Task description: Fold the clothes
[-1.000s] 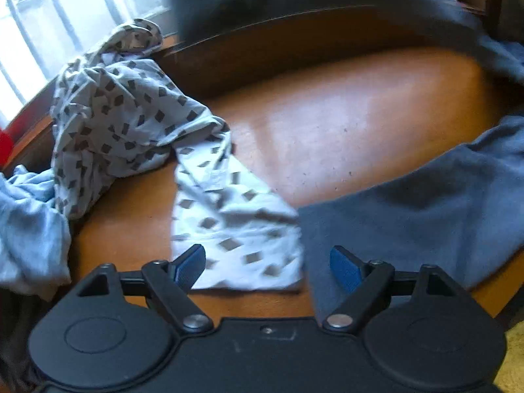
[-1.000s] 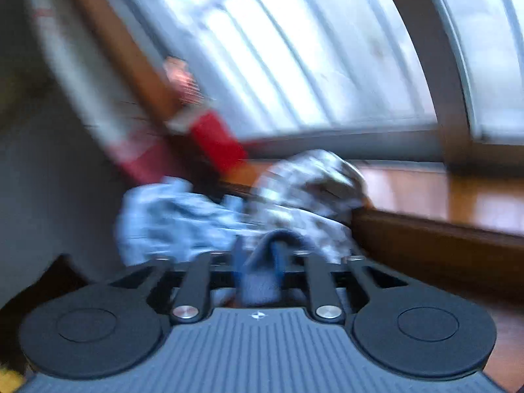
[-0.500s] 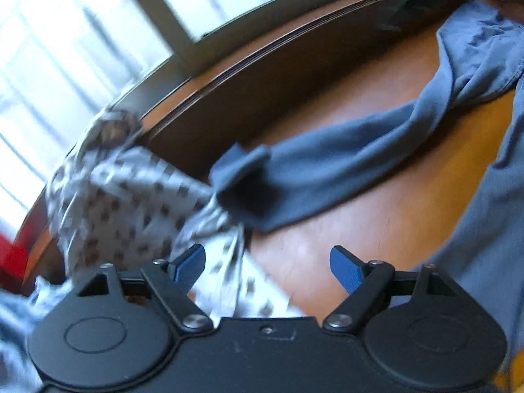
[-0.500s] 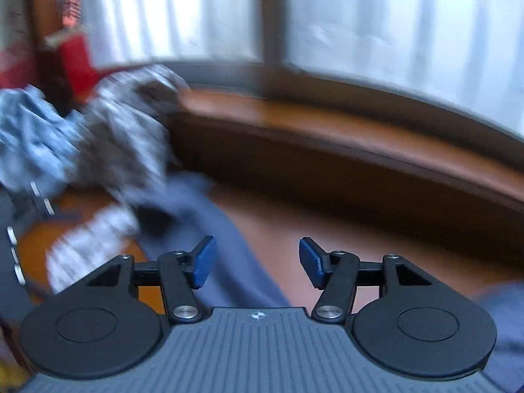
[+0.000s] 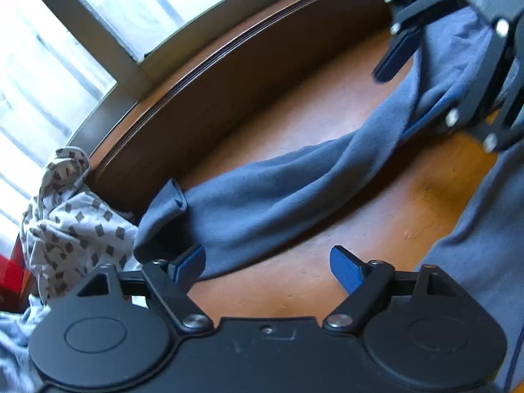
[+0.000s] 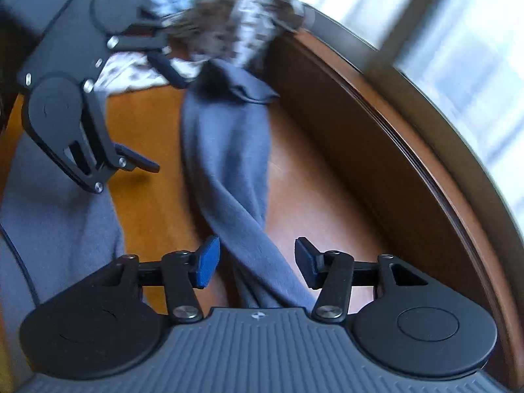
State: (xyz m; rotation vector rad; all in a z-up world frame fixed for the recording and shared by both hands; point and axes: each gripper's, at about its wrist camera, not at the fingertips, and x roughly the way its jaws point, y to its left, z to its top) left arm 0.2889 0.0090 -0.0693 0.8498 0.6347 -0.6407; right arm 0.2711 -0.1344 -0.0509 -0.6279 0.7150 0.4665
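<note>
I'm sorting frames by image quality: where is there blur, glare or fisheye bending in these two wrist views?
Left wrist view: mostly sharp; the window is blown out white, and the table's raised back edge bows into an arc. Right wrist view: the patterned cloth at the top is smeared by motion blur, the blue garment is softer, and the window is overexposed.

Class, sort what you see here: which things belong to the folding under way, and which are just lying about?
In the job:
- blue-grey garment, twisted across the table
- left gripper, open
- right gripper, open, straddling the garment

Lying about:
- patterned white garment
- light blue cloth
- red object
</note>
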